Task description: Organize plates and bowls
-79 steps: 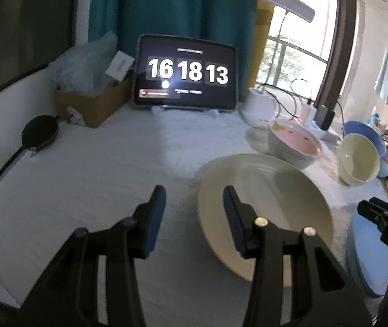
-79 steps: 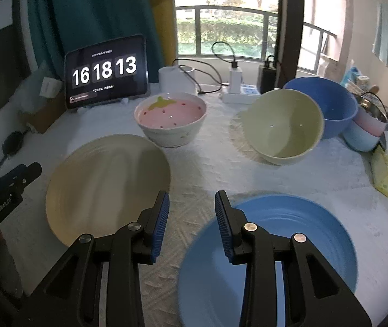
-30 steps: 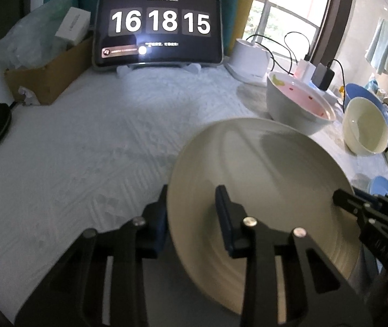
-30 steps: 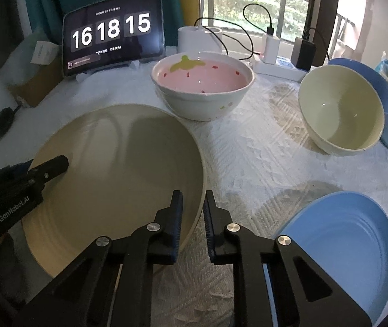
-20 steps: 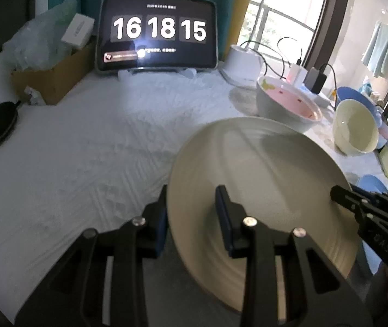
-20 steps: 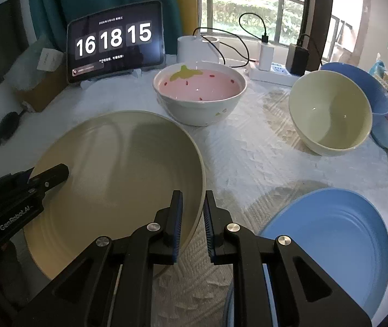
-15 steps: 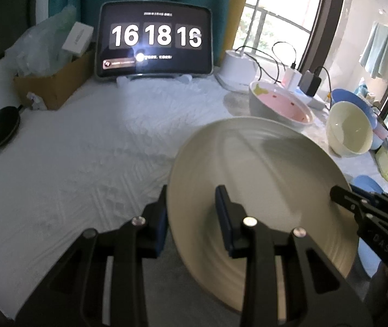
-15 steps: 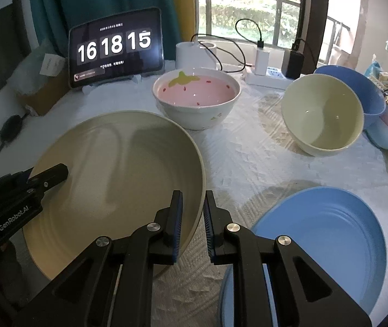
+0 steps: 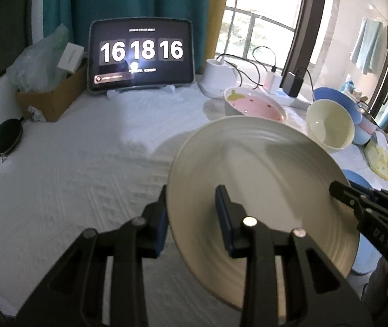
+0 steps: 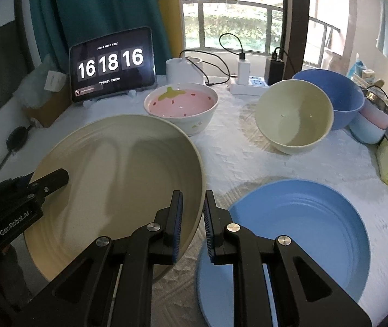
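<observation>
Because the cream plate (image 10: 117,174) is broad and shallow, I hold it by two opposite rims so it cannot tip: my left gripper (image 9: 191,212) straddles one edge with one pad under and one pad on the inner face, jaws partly open and pressed on the rim, while my right gripper (image 10: 192,215) pinches the other edge with jaws nearly closed on it. Held this way, the plate hangs tilted just above the white cloth of the bench (image 10: 237,152), near the bench's front edge, and I judge it is meant to be carried over and stacked on the blue plate (image 10: 297,231), which lies flat just beside it toward the front right corner. Farther back, the pink strawberry bowl (image 10: 180,106) stands upright mid-bench. Right of it, the cream bowl (image 10: 294,117) leans tilted against the blue bowl (image 10: 341,95) near the right edge, so bowls cluster apart from plates. Along the back edge stands the clock tablet (image 10: 111,65).
</observation>
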A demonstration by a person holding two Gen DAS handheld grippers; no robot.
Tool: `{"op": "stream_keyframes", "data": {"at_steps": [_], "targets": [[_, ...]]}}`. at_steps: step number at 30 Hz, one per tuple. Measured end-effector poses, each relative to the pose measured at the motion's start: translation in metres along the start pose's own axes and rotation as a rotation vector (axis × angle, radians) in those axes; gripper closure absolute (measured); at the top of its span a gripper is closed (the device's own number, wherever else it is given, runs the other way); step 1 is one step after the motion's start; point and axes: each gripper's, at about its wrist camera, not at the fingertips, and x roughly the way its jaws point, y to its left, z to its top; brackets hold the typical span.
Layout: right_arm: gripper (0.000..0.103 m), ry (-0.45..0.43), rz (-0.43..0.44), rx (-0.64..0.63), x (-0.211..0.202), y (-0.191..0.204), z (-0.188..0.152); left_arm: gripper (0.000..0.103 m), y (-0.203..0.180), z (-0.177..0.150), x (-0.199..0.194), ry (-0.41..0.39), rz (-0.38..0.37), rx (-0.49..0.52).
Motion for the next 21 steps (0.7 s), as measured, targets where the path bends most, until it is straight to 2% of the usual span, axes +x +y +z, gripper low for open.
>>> {"op": "stream_keyframes", "data": {"at_steps": [21], "targets": [[0.086, -0.057, -0.002, 0.118, -0.032, -0.059, -0.020, 0.070, -0.070, -0.006, -0.017, 0.012, -0.006, 0.098]]}}
